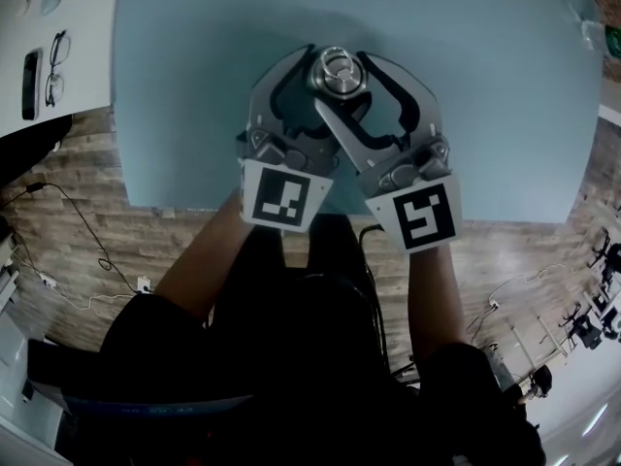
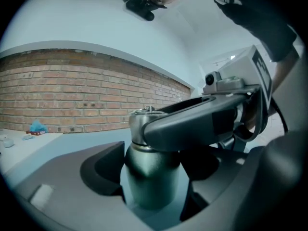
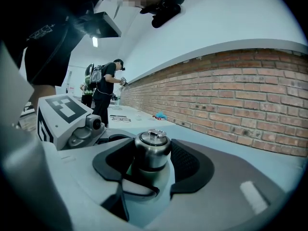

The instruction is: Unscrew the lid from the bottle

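Container: one dark green metal bottle [image 2: 144, 189], upright; contents unseen.
Closure: one silver steel lid [image 3: 152, 148], fitted.
Left gripper [image 2: 153, 174]: clamped on bottle body.
Right gripper [image 3: 151, 160]: clamped on lid.

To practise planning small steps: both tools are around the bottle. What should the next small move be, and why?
Probably twist the right tool anticlockwise: it seems closed on the lid, while the left tool clamps the bottle below, and the lid still sits fully on.

L tool [image 1: 325, 90], R tool [image 1: 351, 78] crossed round bottle [image 2: 151, 177] & lid [image 3: 152, 150] mid-table; open tabletop [image 1: 485, 115] beyond, prob. free either side.
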